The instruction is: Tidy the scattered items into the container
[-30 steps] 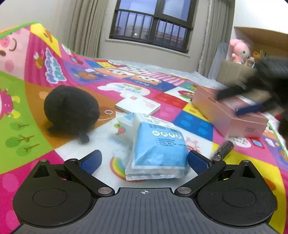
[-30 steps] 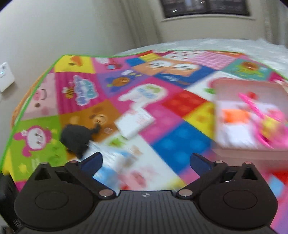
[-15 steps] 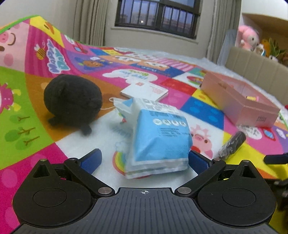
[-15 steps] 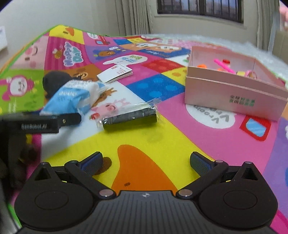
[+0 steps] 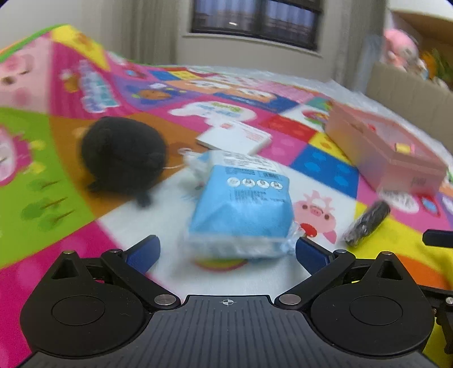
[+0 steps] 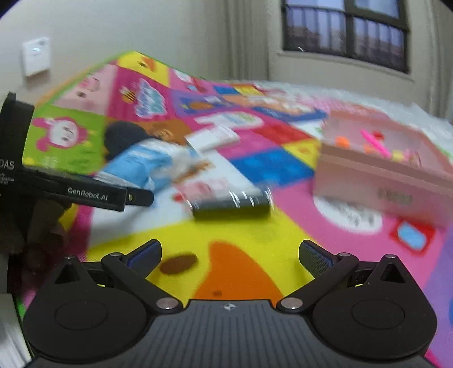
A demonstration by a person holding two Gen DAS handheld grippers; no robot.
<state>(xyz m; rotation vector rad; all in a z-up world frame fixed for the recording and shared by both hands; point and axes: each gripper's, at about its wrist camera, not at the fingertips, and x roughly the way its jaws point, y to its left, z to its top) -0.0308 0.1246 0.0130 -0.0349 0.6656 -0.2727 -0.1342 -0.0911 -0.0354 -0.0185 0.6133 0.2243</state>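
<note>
A blue and white tissue pack (image 5: 240, 206) lies on the colourful play mat just ahead of my left gripper (image 5: 226, 252), which is open with its blue pads either side of the pack's near end. A black plush toy (image 5: 121, 155) sits to the left, a white card packet (image 5: 235, 137) behind. A dark wrapped tube (image 5: 365, 223) lies to the right, also the dark wrapped tube (image 6: 230, 205) ahead of my open, empty right gripper (image 6: 229, 253). The pink box (image 6: 379, 169) with small toys inside stands at the right; the same pink box (image 5: 388, 153) shows in the left wrist view.
The left gripper's body (image 6: 85, 192) crosses the left of the right wrist view. A cardboard box with a pink plush (image 5: 399, 53) stands at the back right. A wall with a window (image 5: 254, 19) and curtains lies beyond the play mat (image 5: 56, 198).
The left gripper has tilted and drifted slightly, keeping the tissue pack between its fingers. The right gripper swung from over the box down to the mat, facing the dark tube, and is still moving.
</note>
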